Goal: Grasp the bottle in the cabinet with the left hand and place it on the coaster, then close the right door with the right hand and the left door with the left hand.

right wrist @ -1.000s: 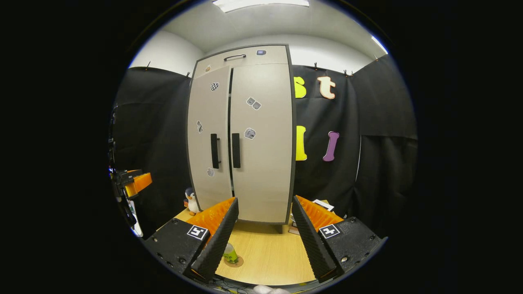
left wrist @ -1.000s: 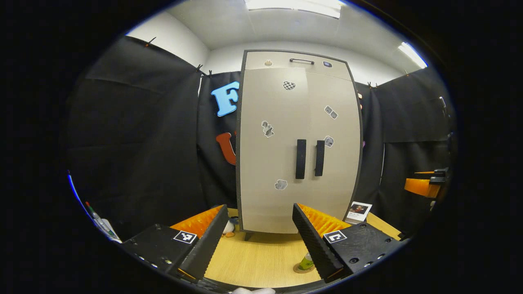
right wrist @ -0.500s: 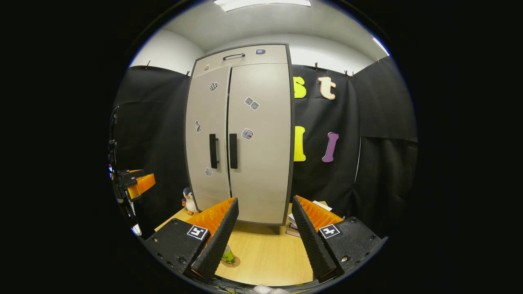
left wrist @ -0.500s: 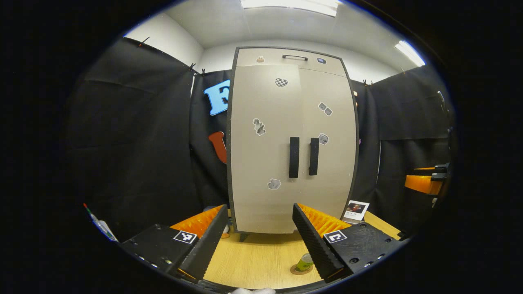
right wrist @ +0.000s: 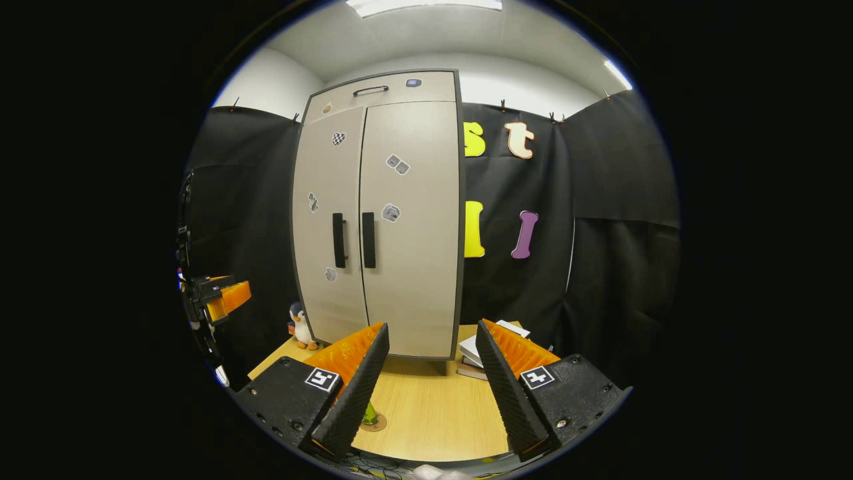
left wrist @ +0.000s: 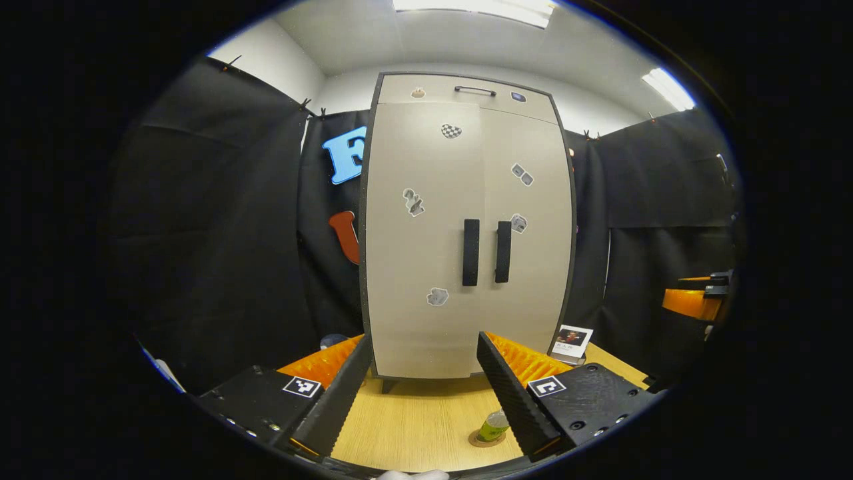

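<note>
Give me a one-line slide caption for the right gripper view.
Open right tool faces the tall beige two-door cabinet, both doors shut; small green bottle stands on the round brown coaster.

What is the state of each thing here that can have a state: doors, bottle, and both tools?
Left door: closed.
Right door: closed, level with the left one.
Bottle: upright on the coaster, outside the cabinet.
Left tool: open, holding nothing.
Right tool: open, holding nothing.
Top drawer: closed.
</note>
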